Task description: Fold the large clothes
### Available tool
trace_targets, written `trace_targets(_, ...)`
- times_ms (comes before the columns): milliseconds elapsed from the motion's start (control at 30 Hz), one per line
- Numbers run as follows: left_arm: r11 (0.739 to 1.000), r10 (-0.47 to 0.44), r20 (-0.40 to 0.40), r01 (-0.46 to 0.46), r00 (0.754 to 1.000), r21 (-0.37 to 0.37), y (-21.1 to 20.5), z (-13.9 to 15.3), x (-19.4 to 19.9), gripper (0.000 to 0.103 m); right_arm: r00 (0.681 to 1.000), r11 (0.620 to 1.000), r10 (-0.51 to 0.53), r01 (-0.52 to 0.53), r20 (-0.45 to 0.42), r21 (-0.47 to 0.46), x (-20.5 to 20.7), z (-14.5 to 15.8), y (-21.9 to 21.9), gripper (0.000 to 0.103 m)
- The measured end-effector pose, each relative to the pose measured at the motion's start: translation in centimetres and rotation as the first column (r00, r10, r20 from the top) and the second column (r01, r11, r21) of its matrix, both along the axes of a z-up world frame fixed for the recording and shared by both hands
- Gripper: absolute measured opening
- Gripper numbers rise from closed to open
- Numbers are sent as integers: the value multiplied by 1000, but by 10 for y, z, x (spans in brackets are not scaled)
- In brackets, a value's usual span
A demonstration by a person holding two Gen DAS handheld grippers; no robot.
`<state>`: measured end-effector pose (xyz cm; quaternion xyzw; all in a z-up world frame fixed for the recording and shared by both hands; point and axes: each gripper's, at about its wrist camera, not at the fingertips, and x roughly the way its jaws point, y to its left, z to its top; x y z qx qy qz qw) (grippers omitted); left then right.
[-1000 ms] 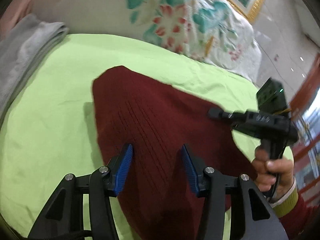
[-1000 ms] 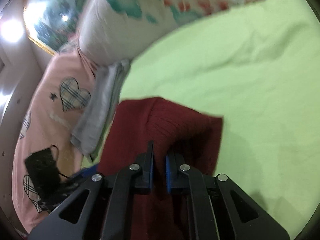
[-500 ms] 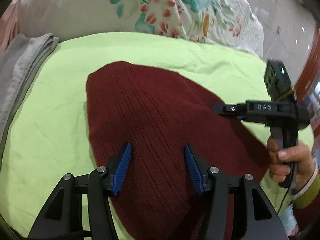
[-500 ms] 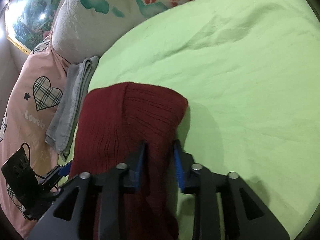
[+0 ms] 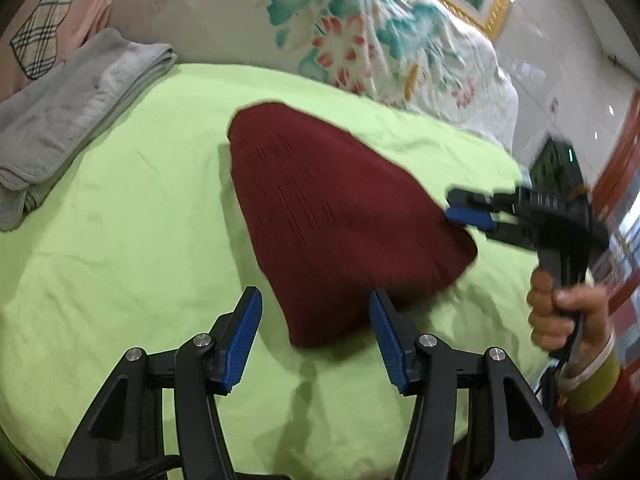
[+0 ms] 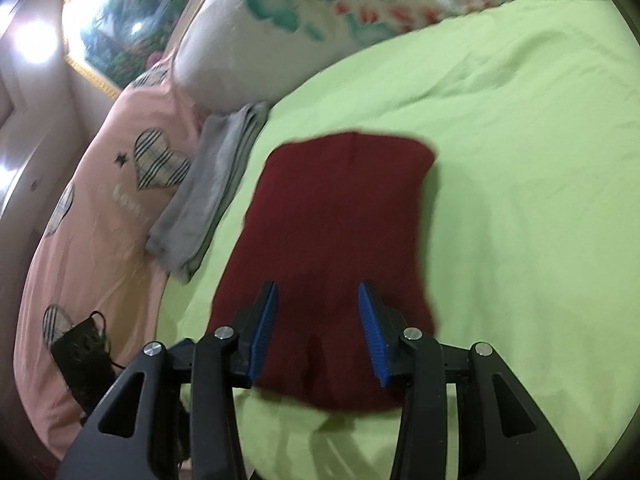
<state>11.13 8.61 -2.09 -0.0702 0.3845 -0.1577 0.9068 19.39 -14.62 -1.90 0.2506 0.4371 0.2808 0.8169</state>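
A dark red knitted garment [image 5: 336, 216] lies folded flat on the green bedsheet [image 5: 132, 216]. It also shows in the right wrist view [image 6: 340, 224]. My left gripper [image 5: 314, 320] is open and empty, just above the garment's near corner. My right gripper [image 6: 318, 320] is open and empty over the garment's near end. It shows in the left wrist view [image 5: 472, 216] at the garment's right corner, held by a hand.
A folded grey towel [image 5: 64, 120] lies at the sheet's left edge, next to a pink heart-print quilt [image 6: 92, 216]. A floral white pillow [image 5: 320, 32] lies behind the garment. A black device [image 6: 80, 352] rests on the quilt.
My right gripper has opened and let go of the red garment, which now lies flat. Both grippers have pulled back from it.
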Motion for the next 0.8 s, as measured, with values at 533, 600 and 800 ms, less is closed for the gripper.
trace_targets(533, 965, 161, -58, -144, 985, 219, -9, -46, 17, 26, 995, 995, -32, 23, -98, -95, 3, -48, 11, 27)
trace_targets(600, 975, 113, -65, -98, 991, 197, -8, -41, 10, 25, 995, 994, -28, 19, -91, -106, 2, -44, 12, 29)
trace_targets(800, 998, -56, 36, 54, 998, 35, 6, 7, -15, 25, 999, 996, -2, -3, -50, -91, -7, -20, 12, 33)
